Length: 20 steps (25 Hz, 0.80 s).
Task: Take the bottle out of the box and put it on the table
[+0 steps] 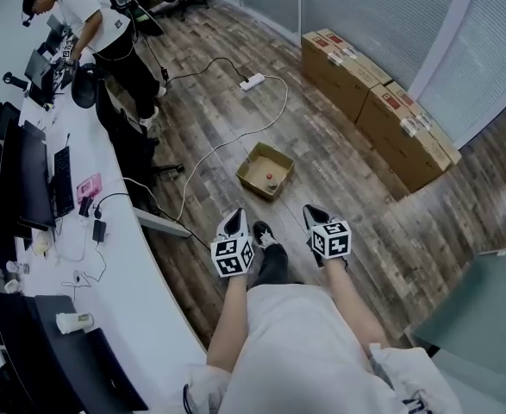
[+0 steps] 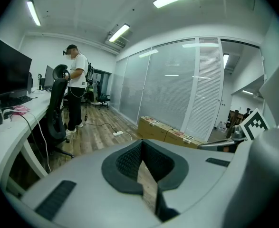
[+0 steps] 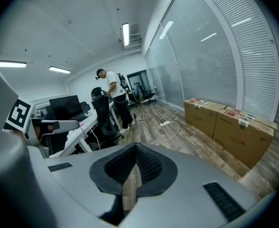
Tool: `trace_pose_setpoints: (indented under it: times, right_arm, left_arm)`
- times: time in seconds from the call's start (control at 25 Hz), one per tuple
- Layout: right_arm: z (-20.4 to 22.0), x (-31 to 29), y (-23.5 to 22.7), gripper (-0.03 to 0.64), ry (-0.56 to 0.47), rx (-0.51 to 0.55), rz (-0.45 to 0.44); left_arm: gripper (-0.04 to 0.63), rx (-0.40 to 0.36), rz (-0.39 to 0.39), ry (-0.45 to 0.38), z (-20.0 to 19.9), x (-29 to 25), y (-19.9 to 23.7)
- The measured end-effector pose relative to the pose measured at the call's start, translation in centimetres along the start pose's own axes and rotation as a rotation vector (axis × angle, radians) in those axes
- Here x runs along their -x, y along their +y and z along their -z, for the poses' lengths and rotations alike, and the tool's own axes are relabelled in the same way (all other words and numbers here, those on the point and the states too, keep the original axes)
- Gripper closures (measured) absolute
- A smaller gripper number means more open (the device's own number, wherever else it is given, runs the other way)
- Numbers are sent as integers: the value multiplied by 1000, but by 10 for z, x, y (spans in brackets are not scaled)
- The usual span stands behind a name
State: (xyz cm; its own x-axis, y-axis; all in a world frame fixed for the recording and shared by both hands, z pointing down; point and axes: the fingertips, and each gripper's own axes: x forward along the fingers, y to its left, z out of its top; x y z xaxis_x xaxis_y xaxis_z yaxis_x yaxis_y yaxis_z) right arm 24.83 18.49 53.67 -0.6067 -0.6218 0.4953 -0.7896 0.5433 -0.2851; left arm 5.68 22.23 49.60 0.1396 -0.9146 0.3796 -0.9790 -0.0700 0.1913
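**On the floor, bottle (image 1: 271, 180) kept in its box (image 1: 254, 177); both grippers held empty**

On the wood floor (image 1: 339, 162), an open cardboard box is seen ahead of the two grippers and well apart from them. The bottle is found inside it, toward its nearer side, and is made out only as a small thing with a red top. The left gripper (image 1: 233, 218) and the right gripper (image 1: 315, 216) are held side by side above the floor, both pointed toward the box. In the left gripper view the jaws are shown clenched together, with nothing between them and only floor seen past the pads. In the right gripper view the jaws are likewise shown pressed together and empty. The table (image 1: 153, 313), a long white one, is set along the left side, and monitors (image 1: 30, 179) and a keyboard (image 1: 63, 179) are carried on it. Another person (image 1: 106, 37) is seen standing at its far end. Large cartons (image 1: 382, 115) are lined up against the glass wall, and a power strip (image 1: 253, 81) with a white cable (image 1: 209, 153) is laid across the floor beyond the box.
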Motion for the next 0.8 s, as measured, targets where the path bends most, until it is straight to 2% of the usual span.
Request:
trace_pose_setpoints:
  times: [0.2, 0.8]
  right_arm:
    - [-24, -36, -20, 577, 6, -2, -2]
    - [-102, -169, -32, 577, 45, 33, -37]
  left_arm:
    - [583, 22, -20, -6, -20, -40, 17]
    - [581, 64, -69, -5, -79, -142, 101]
